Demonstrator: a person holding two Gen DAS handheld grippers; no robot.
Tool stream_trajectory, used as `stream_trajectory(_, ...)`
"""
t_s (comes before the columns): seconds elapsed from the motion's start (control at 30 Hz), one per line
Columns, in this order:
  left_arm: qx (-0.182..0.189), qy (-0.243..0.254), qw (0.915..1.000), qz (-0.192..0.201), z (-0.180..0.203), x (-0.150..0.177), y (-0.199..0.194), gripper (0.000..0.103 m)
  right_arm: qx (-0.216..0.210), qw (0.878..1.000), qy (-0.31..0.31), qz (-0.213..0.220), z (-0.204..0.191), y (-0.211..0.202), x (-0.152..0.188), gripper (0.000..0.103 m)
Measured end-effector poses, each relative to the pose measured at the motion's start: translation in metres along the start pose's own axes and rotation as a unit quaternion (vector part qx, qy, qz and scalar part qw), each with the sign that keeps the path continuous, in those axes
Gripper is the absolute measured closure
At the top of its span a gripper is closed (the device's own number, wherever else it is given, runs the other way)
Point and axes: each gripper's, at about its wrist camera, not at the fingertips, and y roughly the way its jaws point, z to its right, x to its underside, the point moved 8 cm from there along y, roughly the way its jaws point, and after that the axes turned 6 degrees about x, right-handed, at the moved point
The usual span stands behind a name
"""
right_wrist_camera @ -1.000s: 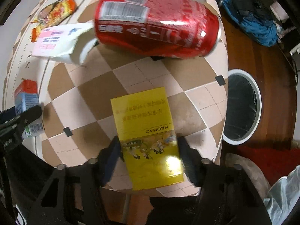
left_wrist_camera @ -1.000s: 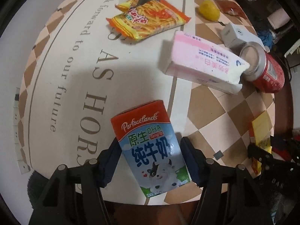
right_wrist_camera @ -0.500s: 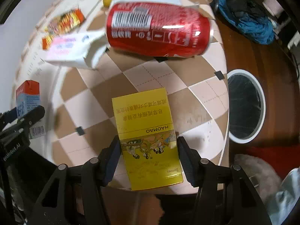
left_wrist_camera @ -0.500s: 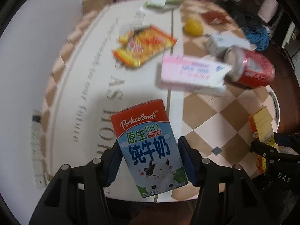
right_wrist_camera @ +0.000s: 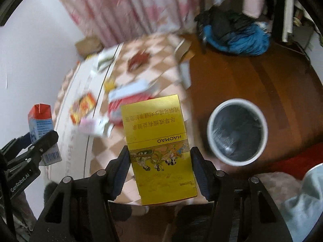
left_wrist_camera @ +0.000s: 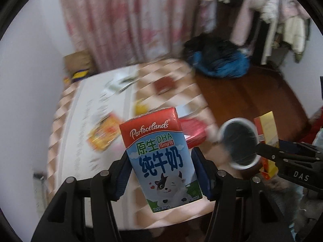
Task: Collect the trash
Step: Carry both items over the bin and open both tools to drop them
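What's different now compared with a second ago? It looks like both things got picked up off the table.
Yes. The left gripper has lifted the milk carton up off the table, and the right gripper has raised the yellow box likewise, swinging toward the white bin on the floor. Both grips were already closed and stayed so. The red can and snack packet remain on the table.

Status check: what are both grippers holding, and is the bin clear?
Left gripper shut on milk carton. Right gripper shut on yellow box. Trash bin open, unobstructed.
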Motion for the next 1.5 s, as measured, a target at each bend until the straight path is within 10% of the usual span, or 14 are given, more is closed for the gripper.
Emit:
stream_trajectory(0.37,0.157,-0.013,0.9820,-0.104,0.170,-0.033,0.137,0.048,0.045,0.994,0.096,-0.017,0.187,0.024,-0.036,0.042)
stream_trajectory(0.77,0.172,-0.024,0.9554,-0.239,0.226,-0.010,0.288,0.035,0.051,0.974,0.178,-0.130,0.297,0.189,-0.007,0.042)
stream_trajectory(0.8,0.169,-0.025,0.9561,-0.238,0.226,-0.010,0.289,0.013,0.050,0.973,0.181,-0.133,0.301,0.199,-0.006,0.042)
stream_trajectory(0.87,0.161,-0.022,0.9590,-0.232,0.228,-0.010,0.289,0.000,0.045,0.969,0.199,-0.139,0.306,0.216,-0.002,0.041)
stream_trajectory(0.93,0.148,-0.015,0.9633,-0.223,0.227,-0.010,0.289,0.000,0.033,0.965,0.216,-0.146,0.311,0.231,0.003,0.040)
stream_trajectory(1.03,0.124,-0.007,0.9736,-0.191,0.218,-0.015,0.285,0.000,0.021,0.961,0.233,-0.146,0.313,0.235,0.006,0.000)
stream_trajectory(1.5,0.037,0.062,0.9869,-0.145,0.202,-0.002,0.231,0.000,0.146,0.964,0.168,-0.144,0.298,0.169,0.022,0.000)
